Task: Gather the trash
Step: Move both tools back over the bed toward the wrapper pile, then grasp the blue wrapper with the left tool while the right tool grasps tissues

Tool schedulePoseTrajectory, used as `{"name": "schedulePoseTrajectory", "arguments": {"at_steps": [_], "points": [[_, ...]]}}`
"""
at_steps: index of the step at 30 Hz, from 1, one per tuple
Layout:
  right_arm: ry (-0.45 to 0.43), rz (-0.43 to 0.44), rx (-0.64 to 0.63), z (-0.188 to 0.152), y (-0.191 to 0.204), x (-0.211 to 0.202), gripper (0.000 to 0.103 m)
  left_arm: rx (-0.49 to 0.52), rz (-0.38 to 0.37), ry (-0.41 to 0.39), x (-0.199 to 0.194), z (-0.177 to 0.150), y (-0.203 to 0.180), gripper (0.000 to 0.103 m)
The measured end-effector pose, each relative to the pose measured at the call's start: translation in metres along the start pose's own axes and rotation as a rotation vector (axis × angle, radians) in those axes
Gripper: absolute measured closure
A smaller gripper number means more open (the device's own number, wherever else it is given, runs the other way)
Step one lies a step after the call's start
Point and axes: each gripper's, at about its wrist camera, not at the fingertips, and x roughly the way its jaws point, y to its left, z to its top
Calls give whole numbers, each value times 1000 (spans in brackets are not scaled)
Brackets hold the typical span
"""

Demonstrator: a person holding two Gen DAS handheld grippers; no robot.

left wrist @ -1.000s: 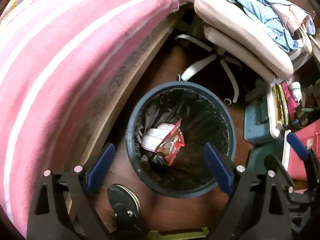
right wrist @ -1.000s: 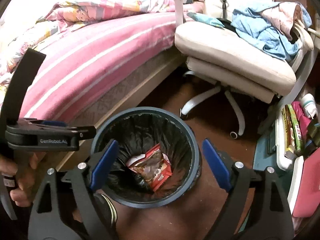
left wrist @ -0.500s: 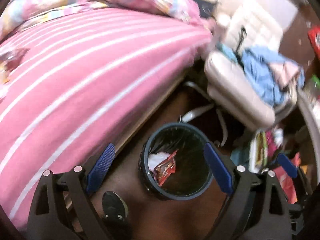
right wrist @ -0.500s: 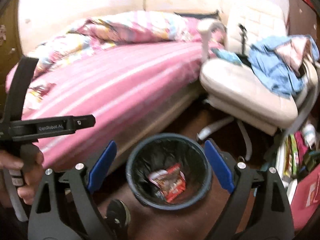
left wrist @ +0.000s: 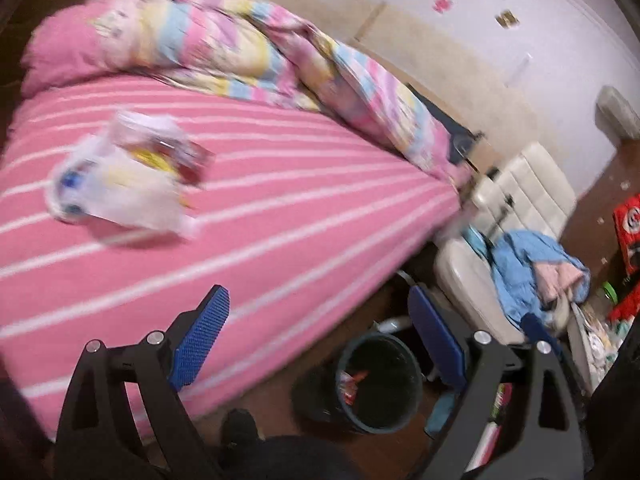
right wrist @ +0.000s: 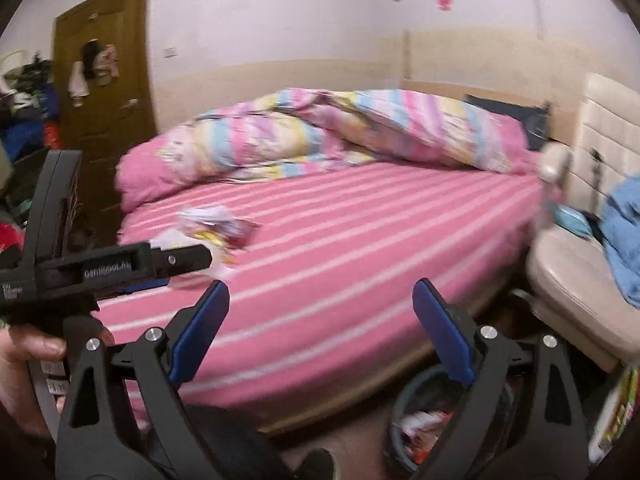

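Note:
A pile of wrappers and plastic trash [left wrist: 128, 176] lies on the pink striped bed [left wrist: 280, 220]; it also shows in the right wrist view [right wrist: 218, 230]. A dark bin [left wrist: 378, 388] with a black liner stands on the floor beside the bed and holds a red wrapper [left wrist: 352, 386]. In the right wrist view the bin [right wrist: 416, 432] sits low, partly behind my fingers. My left gripper [left wrist: 320, 340] is open and empty, raised above the bed edge. My right gripper [right wrist: 320, 328] is open and empty too. The left gripper's body [right wrist: 108, 268] shows at the left of the right wrist view.
A bunched pastel duvet [right wrist: 340, 132] lies at the bed's far side. A cream office chair [left wrist: 504, 248] with blue clothes [left wrist: 532, 268] stands right of the bin. Boxes and clutter [left wrist: 628, 240] are at far right. A brown door [right wrist: 104, 76] is behind the bed.
Both grippers have lifted and tilted up from over the bin toward the bed. The bin has dropped low in both views, and the trash on the bed has come into sight.

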Motion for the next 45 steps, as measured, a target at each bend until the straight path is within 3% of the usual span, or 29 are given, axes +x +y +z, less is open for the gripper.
{"name": "schedulePoseTrajectory", "arguments": {"at_steps": [5,10,16,23,28,32,39,41,43,45], "points": [[-5,105,-49,17,62,33,10,-28,97,-49,-26,6,58,15],[24,192,-63,21,110,72,9,-76,186,-38,-34,9,129,15],[103,247,-75,20,146,144,9,-109,218,-24,-23,16,184,15],[190,304,-57,1,146,207,9,-54,215,14,6,32,220,15],[212,312,-81,3,154,236,9,-13,192,19,26,45,226,16],[233,315,-94,5,159,259,9,-34,169,29,43,58,237,22],[330,344,-63,3,165,295,9,-84,128,47,58,70,243,23],[362,356,-65,2,168,303,20,-91,128,52,61,71,243,23],[398,356,-73,-2,170,310,40,-103,123,62,64,72,243,23],[433,345,-80,-5,170,316,51,-107,125,69,67,71,243,23]]}}
